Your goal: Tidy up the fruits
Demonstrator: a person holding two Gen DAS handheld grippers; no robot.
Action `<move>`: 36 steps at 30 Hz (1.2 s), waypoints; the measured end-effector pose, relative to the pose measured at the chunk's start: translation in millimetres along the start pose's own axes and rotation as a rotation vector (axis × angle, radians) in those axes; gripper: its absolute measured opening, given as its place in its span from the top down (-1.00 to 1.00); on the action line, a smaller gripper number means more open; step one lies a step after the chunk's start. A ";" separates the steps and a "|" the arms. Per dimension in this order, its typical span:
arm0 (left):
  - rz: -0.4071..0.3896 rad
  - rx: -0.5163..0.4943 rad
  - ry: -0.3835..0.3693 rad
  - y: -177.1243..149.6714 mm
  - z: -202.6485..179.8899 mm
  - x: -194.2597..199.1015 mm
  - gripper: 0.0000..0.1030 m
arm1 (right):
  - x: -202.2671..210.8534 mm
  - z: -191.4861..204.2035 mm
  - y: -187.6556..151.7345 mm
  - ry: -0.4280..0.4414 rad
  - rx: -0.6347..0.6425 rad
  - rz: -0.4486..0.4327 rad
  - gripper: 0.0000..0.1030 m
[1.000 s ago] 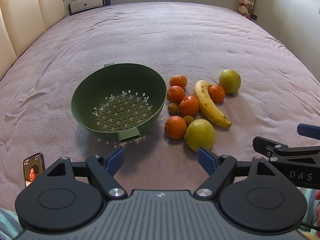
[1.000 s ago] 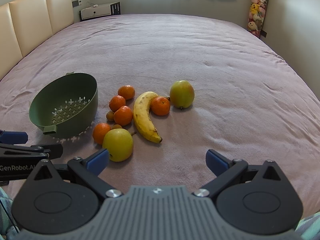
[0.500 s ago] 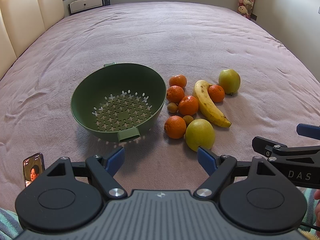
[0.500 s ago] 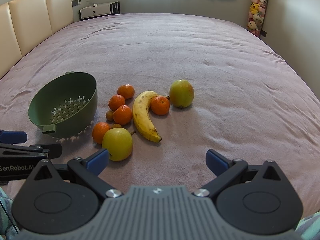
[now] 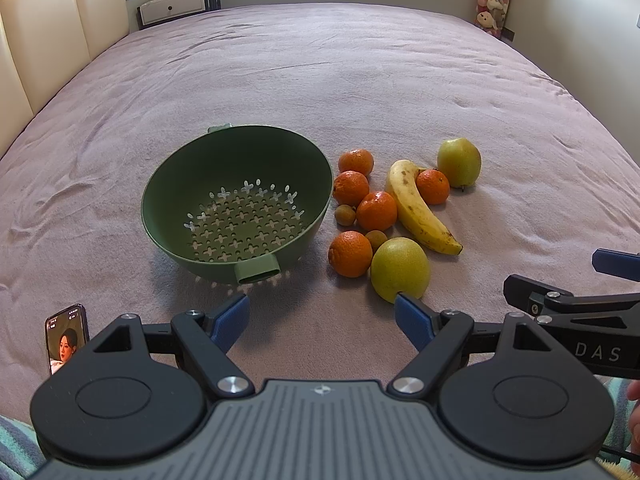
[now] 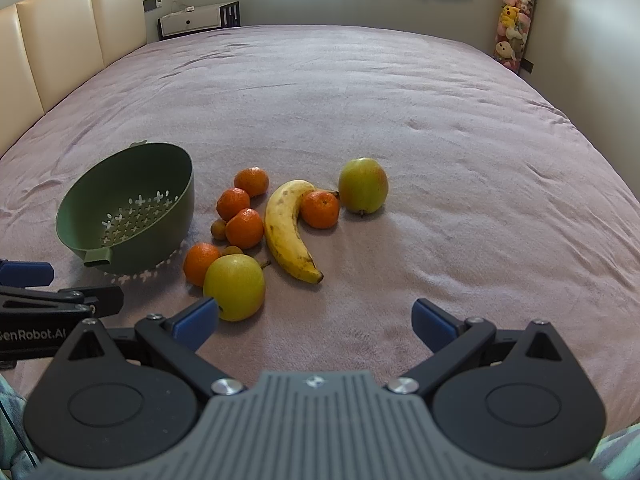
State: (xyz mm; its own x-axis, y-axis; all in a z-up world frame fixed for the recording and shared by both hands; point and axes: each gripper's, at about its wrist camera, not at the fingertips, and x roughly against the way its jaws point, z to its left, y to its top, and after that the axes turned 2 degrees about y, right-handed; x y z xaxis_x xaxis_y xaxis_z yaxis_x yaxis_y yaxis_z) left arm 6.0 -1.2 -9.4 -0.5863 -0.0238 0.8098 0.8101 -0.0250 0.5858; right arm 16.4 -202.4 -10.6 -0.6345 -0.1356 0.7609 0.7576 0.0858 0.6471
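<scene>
An empty green colander [image 5: 240, 216] [image 6: 128, 208] sits on the bed. To its right lie several oranges [image 5: 350, 253] [image 6: 320, 209], a banana [image 5: 418, 208] [image 6: 286, 228], a near yellow-green apple [image 5: 400, 270] [image 6: 235, 286], a far apple [image 5: 459, 162] [image 6: 363, 185] and two small brown fruits [image 5: 345, 214]. My left gripper [image 5: 322, 316] is open and empty, just short of the colander and near apple. My right gripper [image 6: 314, 320] is open and empty, in front of the fruit; its left fingertip [image 6: 196, 320] is beside the near apple.
The mauve bedspread [image 6: 400, 120] covers the whole bed. A phone [image 5: 66, 338] lies at the near left edge. A cream headboard [image 6: 60, 48] is on the left, a low white cabinet [image 6: 196, 22] at the back, plush toys [image 6: 514, 12] at the far right.
Both grippers have edged slightly forward toward the fruit. Both stay open; nothing on the bed has moved.
</scene>
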 end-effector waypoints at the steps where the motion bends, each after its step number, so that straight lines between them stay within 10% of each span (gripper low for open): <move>1: 0.001 0.001 0.000 0.0 -0.1 0.0 -0.87 | -0.1 0.1 0.3 0.000 -0.001 0.000 -0.93; 18: -0.004 0.011 -0.064 -2.4 3.3 -5.3 -0.49 | -6.2 0.7 -0.5 0.054 0.029 0.002 -0.91; 23: 0.004 0.044 -0.144 -2.1 6.5 -12.2 -0.11 | -12.8 4.1 -1.2 0.046 0.066 0.010 -0.51; 31: -0.013 0.001 -0.180 7.2 -15.4 -20.8 -0.12 | -22.8 -3.0 12.1 0.041 0.126 0.017 -0.37; 36: 0.032 0.030 -0.182 16.3 -21.5 -36.5 -0.45 | -33.2 -14.6 26.8 0.033 0.144 0.028 -0.37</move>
State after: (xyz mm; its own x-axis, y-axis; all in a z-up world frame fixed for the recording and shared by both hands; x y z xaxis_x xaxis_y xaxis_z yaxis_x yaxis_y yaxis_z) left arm 40.5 -22.2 -30.2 -0.5515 0.1572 0.8192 0.8298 0.0026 0.5581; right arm 60.1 -210.0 -19.2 -0.6067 -0.1631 0.7780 0.7435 0.2300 0.6280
